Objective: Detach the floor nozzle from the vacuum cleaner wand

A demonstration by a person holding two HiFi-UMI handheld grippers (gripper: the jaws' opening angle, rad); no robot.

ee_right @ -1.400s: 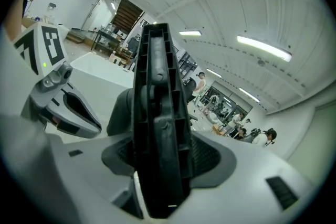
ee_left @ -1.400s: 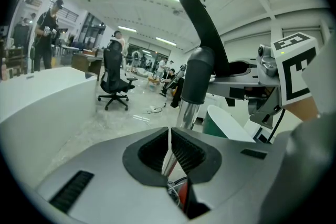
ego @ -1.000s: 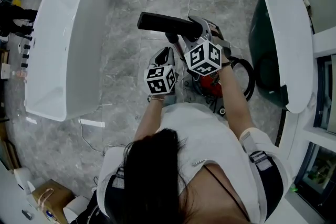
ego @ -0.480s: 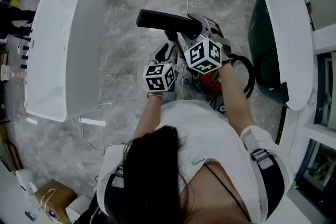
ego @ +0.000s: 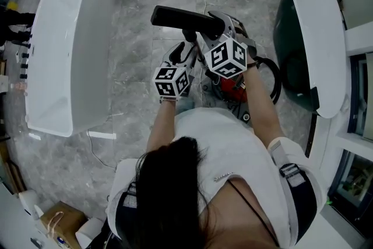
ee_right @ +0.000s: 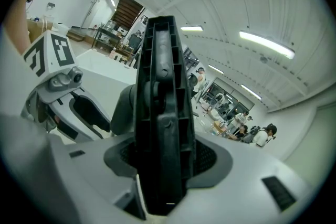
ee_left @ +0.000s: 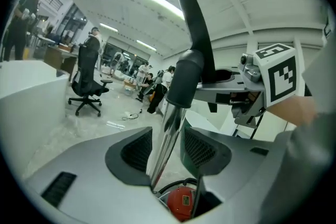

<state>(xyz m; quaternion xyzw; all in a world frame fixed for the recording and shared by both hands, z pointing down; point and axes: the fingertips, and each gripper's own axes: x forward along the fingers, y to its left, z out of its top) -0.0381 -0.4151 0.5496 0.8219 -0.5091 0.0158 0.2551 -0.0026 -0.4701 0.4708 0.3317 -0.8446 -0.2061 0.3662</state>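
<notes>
Left gripper view: the left gripper (ee_left: 168, 147) has just been opening its jaws. They now stand apart around the chrome vacuum cleaner wand (ee_left: 172, 113), which rises between the pads with a clear gap on its right side. Above the jaws the wand runs into a black collar (ee_left: 185, 78). Below them lies the red vacuum canister (ee_left: 181, 203).

In the right gripper view, the right gripper (ee_right: 160, 160) is clamped on the black floor nozzle (ee_right: 160, 86). The nozzle's ribbed body fills the whole space between the pads and stands on edge, reaching far above them.

From the head view, both grippers are held close together in front of the person, the right one a little higher. The nozzle is off the floor, lying crosswise at the wand's top end. A black hose (ego: 275, 83) curls beside the canister. A long white table (ego: 64, 55) stands well to the left on the grey marble floor (ego: 137, 61).
</notes>
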